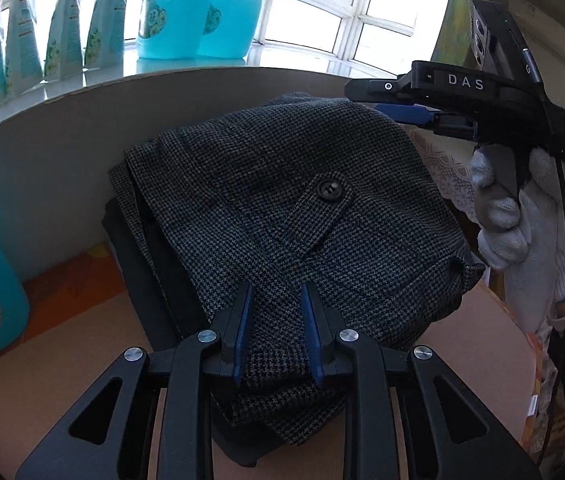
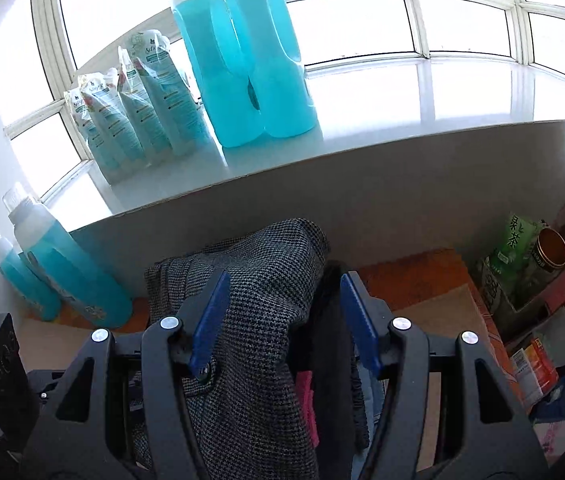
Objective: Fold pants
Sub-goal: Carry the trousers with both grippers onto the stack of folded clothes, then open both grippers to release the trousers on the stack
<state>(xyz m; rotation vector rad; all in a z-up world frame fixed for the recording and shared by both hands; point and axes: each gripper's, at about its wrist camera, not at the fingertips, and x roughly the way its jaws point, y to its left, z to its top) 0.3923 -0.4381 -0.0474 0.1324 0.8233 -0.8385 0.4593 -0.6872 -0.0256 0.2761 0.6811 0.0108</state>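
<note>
Folded pants (image 1: pixel 282 216) under L gripper (image 1: pixel 278 320), R gripper (image 2: pixel 282 320) open

My left wrist view looks down close over the folded pants (image 1: pixel 282 216); my right view, equally near, faces the window sill (image 2: pixel 402 100). Both share the pants.
</note>
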